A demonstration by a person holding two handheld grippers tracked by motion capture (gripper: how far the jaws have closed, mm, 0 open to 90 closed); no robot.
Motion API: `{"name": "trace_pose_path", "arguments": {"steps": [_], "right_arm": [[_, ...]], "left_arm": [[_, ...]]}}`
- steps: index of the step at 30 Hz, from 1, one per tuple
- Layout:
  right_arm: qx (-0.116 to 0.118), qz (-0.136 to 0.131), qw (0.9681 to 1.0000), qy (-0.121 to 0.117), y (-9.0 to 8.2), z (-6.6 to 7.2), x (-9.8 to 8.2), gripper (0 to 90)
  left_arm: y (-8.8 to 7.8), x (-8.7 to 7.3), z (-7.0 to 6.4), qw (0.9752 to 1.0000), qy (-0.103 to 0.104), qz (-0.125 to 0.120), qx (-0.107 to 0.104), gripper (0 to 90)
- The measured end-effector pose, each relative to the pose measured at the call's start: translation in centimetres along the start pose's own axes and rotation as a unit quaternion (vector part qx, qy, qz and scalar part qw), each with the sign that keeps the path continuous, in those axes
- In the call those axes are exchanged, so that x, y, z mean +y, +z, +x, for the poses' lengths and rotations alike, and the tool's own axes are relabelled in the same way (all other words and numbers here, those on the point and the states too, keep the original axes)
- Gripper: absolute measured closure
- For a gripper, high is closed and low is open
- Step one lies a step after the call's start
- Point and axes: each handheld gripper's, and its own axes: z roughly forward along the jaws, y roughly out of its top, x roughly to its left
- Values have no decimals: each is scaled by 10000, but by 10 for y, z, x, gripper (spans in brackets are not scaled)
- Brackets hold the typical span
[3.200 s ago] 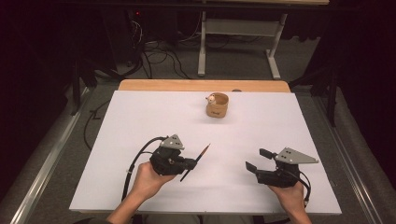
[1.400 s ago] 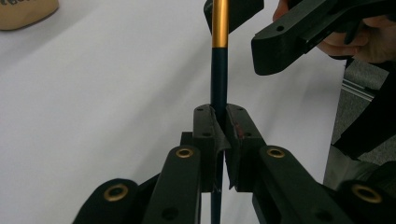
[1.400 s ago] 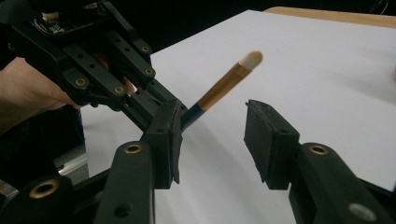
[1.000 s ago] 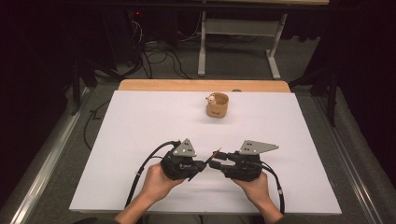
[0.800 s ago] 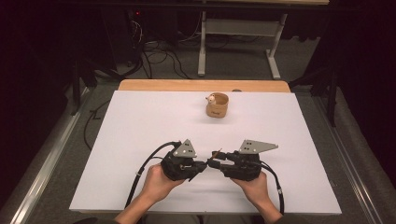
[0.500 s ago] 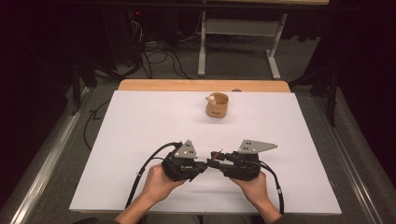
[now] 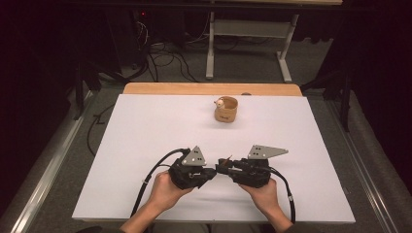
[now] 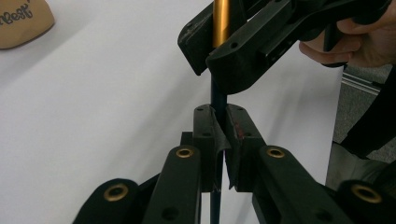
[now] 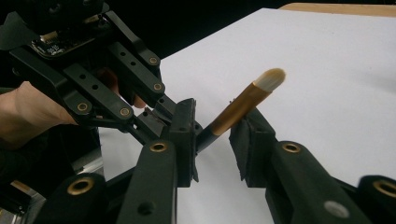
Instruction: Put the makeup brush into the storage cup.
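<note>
The white surface [image 7: 145,145] is bare on the left and on the right, so a hand can pass freely on both sides. Near the far edge stands one small tan cup [image 7: 226,109], well apart from the hands. At the near middle, the left hand-held gripper [image 7: 210,173] and the right hand-held gripper [image 7: 222,165] meet tip to tip with a thin brush [image 9: 243,105] between them, so there is almost no free gap there.
</note>
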Motion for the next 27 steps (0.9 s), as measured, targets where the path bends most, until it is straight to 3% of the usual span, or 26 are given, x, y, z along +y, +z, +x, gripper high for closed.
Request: {"name": "trace_pose_path", "arguments": {"steps": [12, 16, 27], "right_arm": [[169, -57, 9997, 162, -1, -2, 0, 796], [367, -92, 9991, 201, -1, -2, 1, 848], [358, -119, 9992, 120, -3, 1, 3, 855]], "left_arm": [[1, 0, -1, 10000, 33, -14, -13, 834], [1, 0, -3, 10000, 89, 9, -28, 832], [-1, 1, -2, 9998, 48, -125, -112, 821]]}}
